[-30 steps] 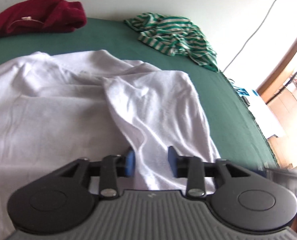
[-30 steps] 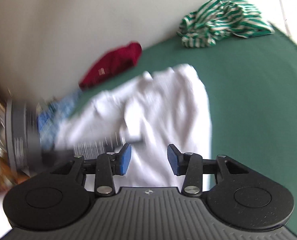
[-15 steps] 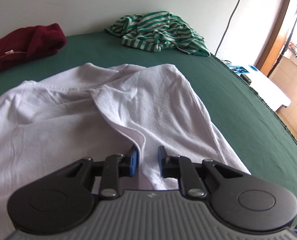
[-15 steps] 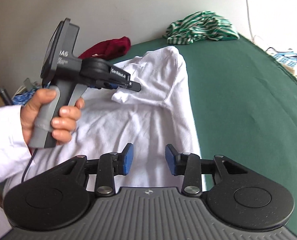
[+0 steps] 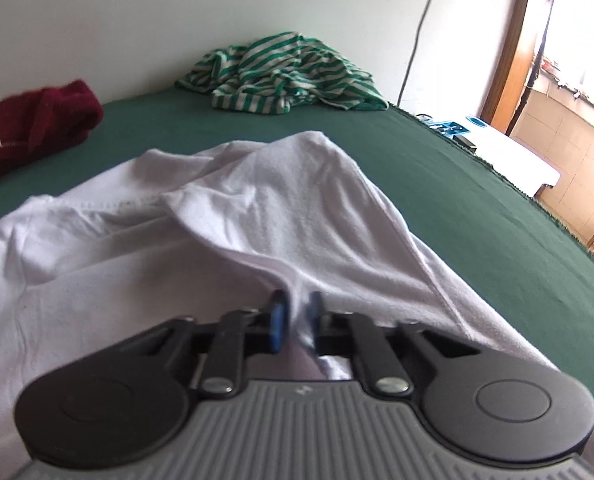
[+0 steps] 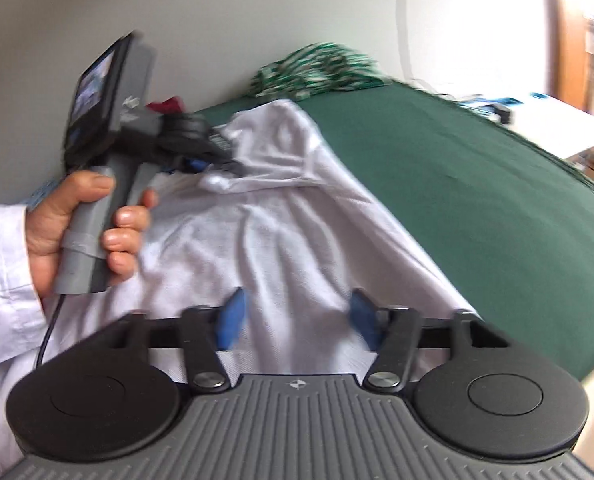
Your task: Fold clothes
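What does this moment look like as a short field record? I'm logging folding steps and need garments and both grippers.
surface: green cloth
garment in work: white shirt, partly folded
left gripper: shut on a fold of the white shirt
right gripper: open, over the shirt's near part
other clothes: striped green top and dark red garment, crumpled near the wall
person: hand grips the left gripper's handle

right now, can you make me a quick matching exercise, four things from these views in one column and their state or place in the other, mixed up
Things:
1. left gripper
2. right gripper
3. striped shirt
4. dark red garment

States or places:
A. crumpled at the far edge by the wall
B. shut on a fold of the white shirt
C. open above the white shirt
D. bunched at the far left of the green table

Pairs: 1-B, 2-C, 3-A, 4-D
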